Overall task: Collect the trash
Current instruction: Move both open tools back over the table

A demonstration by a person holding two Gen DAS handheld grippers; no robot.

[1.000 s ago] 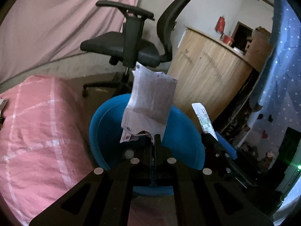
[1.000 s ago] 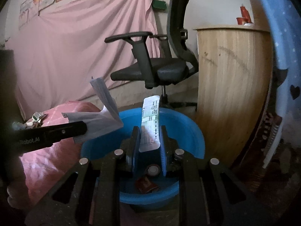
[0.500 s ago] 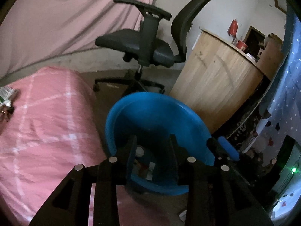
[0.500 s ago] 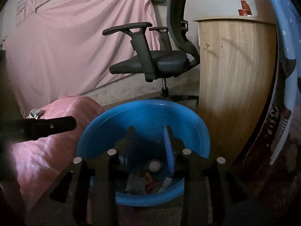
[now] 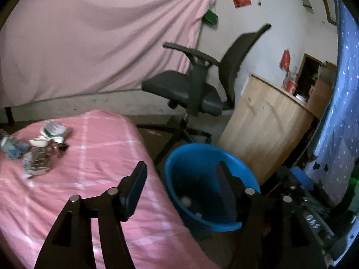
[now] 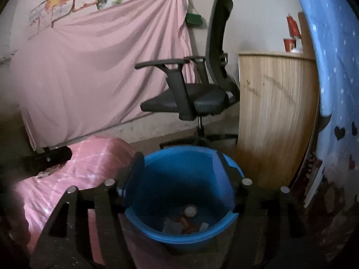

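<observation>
A blue plastic tub [image 5: 202, 157] stands on the floor beside the pink bed; it also shows in the right wrist view [image 6: 157, 233] with paper scraps and a round cap [image 6: 190, 210] inside. Several pieces of trash [image 5: 38, 150] lie on the pink bedspread at the far left. My left gripper [image 5: 181, 174] is open and empty, over the bed edge and the tub's left rim. My right gripper [image 6: 179, 163] is open and empty, above the tub. The left gripper's finger [image 6: 51, 157] shows at the left of the right wrist view.
A black office chair [image 5: 197, 92] stands behind the tub. A wooden cabinet [image 5: 264, 121] is to the tub's right. A blue dotted curtain [image 5: 341, 112] hangs at the far right. The pink bed [image 5: 89, 179] fills the left foreground.
Both grippers let go of their papers, which dropped into the tub, and opened wide. The left gripper has swung left, bringing the trash on the bed into view.
</observation>
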